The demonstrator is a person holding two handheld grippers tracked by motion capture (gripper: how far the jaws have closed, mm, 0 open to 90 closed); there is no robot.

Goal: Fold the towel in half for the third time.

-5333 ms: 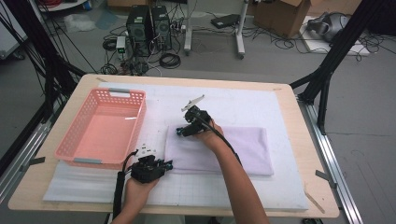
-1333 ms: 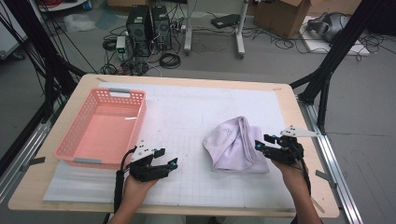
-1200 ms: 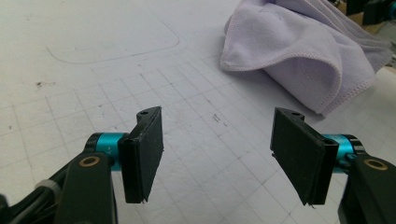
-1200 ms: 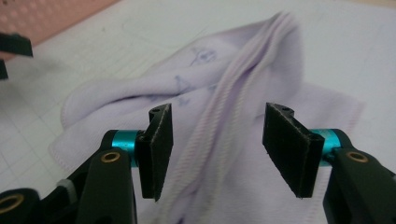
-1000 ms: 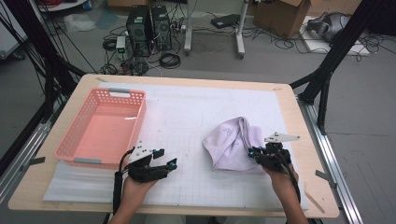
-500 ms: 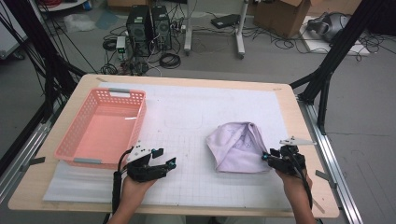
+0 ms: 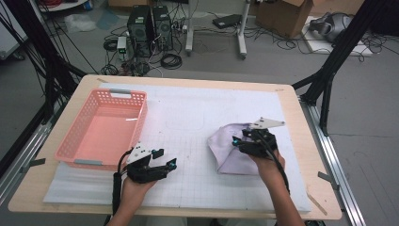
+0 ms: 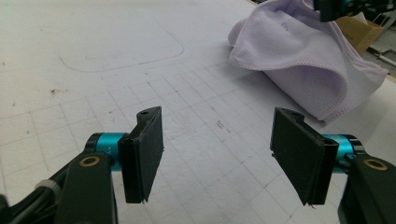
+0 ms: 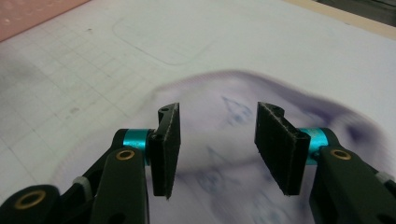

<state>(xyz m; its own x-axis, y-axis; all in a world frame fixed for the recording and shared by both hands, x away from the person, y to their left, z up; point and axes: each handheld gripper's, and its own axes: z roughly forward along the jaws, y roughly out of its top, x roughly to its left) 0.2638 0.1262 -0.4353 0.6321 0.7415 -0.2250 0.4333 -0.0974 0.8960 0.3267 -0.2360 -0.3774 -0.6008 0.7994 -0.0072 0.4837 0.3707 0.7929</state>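
While the lavender cloth [image 7: 235,150] sits bunched right under the right gripper [image 7: 241,142]'s parted, empty jaws, nothing's grabbed yet, and the left gripper [image 7: 164,165] idles released off to the side.

The pale lilac soft cloth [image 7: 235,148], which lies spread flat across the middle of the white gridded surface [image 7: 188,117] in the earliest picture, is now bunched into a rumpled heap toward the right side. The right gripper [image 7: 242,142], beside the heap's right edge half a second ago, now hangs over the heap, its black fingers [image 9: 168,149] apart above the blurred fabric
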